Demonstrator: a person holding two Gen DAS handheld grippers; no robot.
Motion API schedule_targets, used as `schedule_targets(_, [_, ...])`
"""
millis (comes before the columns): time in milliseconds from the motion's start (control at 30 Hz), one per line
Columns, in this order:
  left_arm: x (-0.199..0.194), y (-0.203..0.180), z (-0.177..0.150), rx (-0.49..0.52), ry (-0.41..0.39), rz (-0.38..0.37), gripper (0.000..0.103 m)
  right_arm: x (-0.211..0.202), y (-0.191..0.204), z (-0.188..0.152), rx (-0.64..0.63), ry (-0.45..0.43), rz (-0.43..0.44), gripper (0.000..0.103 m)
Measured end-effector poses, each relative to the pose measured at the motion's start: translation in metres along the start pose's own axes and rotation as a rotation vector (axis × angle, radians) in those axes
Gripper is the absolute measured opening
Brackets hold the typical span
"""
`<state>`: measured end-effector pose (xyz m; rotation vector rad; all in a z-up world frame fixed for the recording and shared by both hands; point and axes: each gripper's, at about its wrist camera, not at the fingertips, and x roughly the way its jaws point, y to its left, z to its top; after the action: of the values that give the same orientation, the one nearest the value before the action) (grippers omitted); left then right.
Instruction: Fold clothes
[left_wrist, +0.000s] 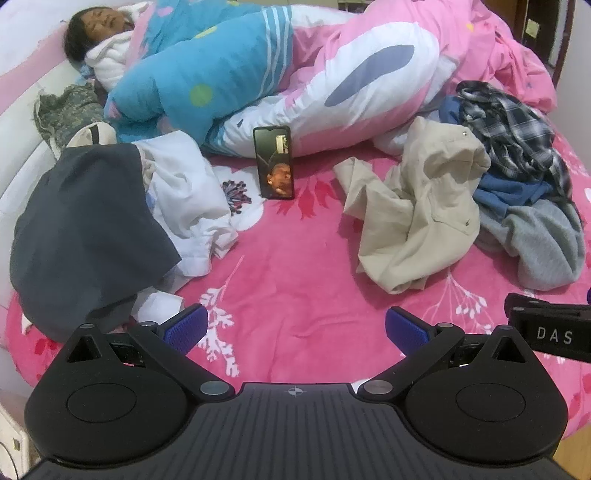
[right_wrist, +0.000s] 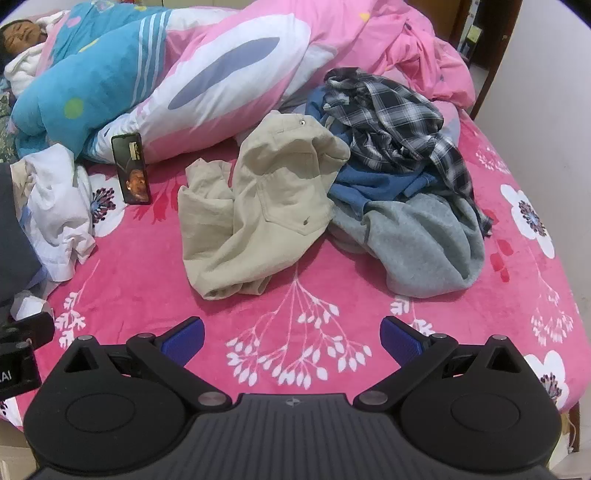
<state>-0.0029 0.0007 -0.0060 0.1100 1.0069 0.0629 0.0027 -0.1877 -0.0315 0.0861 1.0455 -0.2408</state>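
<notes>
Pink fleece bedspread with white flower print (right_wrist: 280, 295) fills both views; a pink, white and blue quilt (right_wrist: 207, 74) is bunched across the top, with a person lying under it at upper left. Black smartphone with a lit screen (left_wrist: 274, 163) stands propped against the quilt.

Clothes to fold: crumpled beige trousers (right_wrist: 258, 206) at frame centre in the right wrist view, touching a pile to their right made of a black-and-white plaid shirt (right_wrist: 391, 118), a blue garment (right_wrist: 373, 184) and a grey fleece top (right_wrist: 424, 243).

Left gripper (left_wrist: 295, 330): blue-padded jaws wide apart, nothing between them, over bare bedspread. Right gripper (right_wrist: 291, 334): same, jaws spread, empty, trousers just ahead.

Left wrist view only: dark grey garment (left_wrist: 88, 229) lying over crumpled white cloth (left_wrist: 188, 206) at left, camouflage-pattern fabric (left_wrist: 66, 110) at the left edge. Right wrist view only: bed's right edge, plain wall (right_wrist: 546, 92) beyond it, dark wooden post at upper right.
</notes>
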Motion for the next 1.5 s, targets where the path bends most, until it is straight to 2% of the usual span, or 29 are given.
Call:
schedule_targets(200, [0.021,0.011,0.006,-0.020,0.006,-0.071,0.103,0.012,-0.005,0.007,0.056,-0.029,0.039,0.103])
schedule_targets(367, [0.054,0.017,0.016,-0.011,-0.073,-0.185,0.103,0.027,-0.010,0.018,0.101,-0.103,0.074,0.103])
schedule_targets(533, [0.118,0.010,0.025,0.043,-0.156,-0.249,0.103,0.057,-0.013,0.031,0.115,-0.231,0.090,0.103])
schedule_targets(633, [0.160,0.005,0.031,0.071,-0.196,-0.294,0.094,0.086,-0.010,0.045,0.105,-0.324,0.095,0.102])
schedule_targets(733, [0.196,0.001,0.046,0.054,-0.184,-0.396,0.075,0.113,-0.006,0.066,0.121,-0.387,0.121,0.102])
schedule_targets(800, [0.213,-0.001,0.058,0.034,-0.181,-0.452,0.070,0.130,0.000,0.081,0.132,-0.406,0.139,0.102])
schedule_targets(933, [0.241,-0.017,0.071,0.054,-0.174,-0.491,0.065,0.165,0.012,0.108,0.152,-0.396,0.157,0.102])
schedule_targets(1000, [0.255,-0.026,0.075,0.070,-0.152,-0.491,0.053,0.188,0.020,0.120,0.143,-0.359,0.145,0.102])
schedule_targets(1033, [0.262,-0.029,0.076,0.064,-0.137,-0.483,0.048,0.200,0.024,0.125,0.130,-0.330,0.130,0.099])
schedule_targets(1100, [0.273,-0.033,0.077,0.037,-0.107,-0.468,0.012,0.221,0.028,0.129,0.118,-0.262,0.087,0.073])
schedule_targets(1167, [0.280,-0.034,0.076,0.019,-0.081,-0.451,0.007,0.229,0.019,0.126,0.167,-0.225,0.094,0.039])
schedule_targets(1267, [0.271,-0.033,0.069,0.030,-0.105,-0.442,0.002,0.223,0.004,0.116,0.228,-0.221,0.114,0.017])
schedule_targets(1333, [0.260,-0.031,0.061,0.037,-0.118,-0.444,0.002,0.207,-0.008,0.105,0.266,-0.250,0.126,0.005])
schedule_targets(1500, [0.220,-0.020,0.037,0.039,-0.135,-0.479,0.001,0.168,-0.038,0.073,0.365,-0.264,0.144,0.004])
